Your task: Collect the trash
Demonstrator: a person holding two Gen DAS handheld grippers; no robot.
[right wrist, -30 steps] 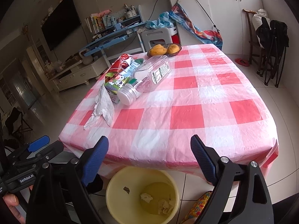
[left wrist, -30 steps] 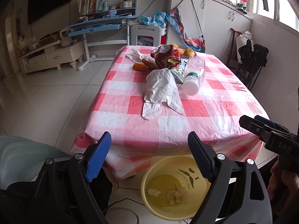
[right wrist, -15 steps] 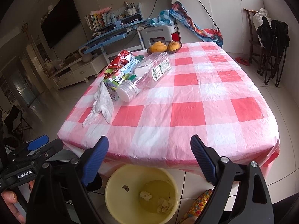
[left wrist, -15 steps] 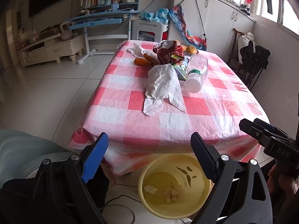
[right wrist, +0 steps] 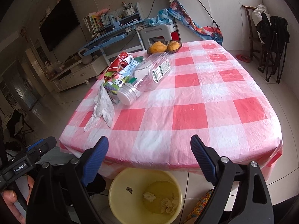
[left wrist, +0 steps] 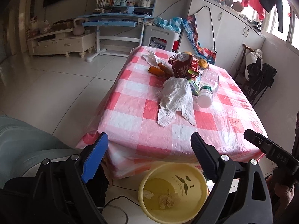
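On the red-and-white checked table [left wrist: 205, 117] [right wrist: 186, 112] lie a crumpled white plastic bag [left wrist: 176, 98] [right wrist: 101, 108], a clear plastic bottle [left wrist: 207, 88] [right wrist: 147, 78] on its side, a milk carton [right wrist: 119, 78], a red snack bag [left wrist: 182, 66] [right wrist: 117, 65] and orange carrots [left wrist: 158, 70]. A yellow bin [left wrist: 172, 193] [right wrist: 145, 196] with crumpled tissues inside stands on the floor at the table's near edge. My left gripper [left wrist: 147, 155] is open above the bin with nothing between its fingers. My right gripper [right wrist: 147, 155] is open too, empty, over the bin.
A bowl of mangoes [right wrist: 164, 46] sits at the table's far end. A blue desk [left wrist: 112, 21], a low cabinet [left wrist: 61, 43] and a white stool [left wrist: 161, 35] stand beyond. Folded chairs [right wrist: 271, 44] lean at the right wall. A grey-green seat [left wrist: 24, 145] is at my left.
The left wrist view has rolled a little, so the table now leans the other way. The left jaws stand slightly wider. The right gripper has not moved.
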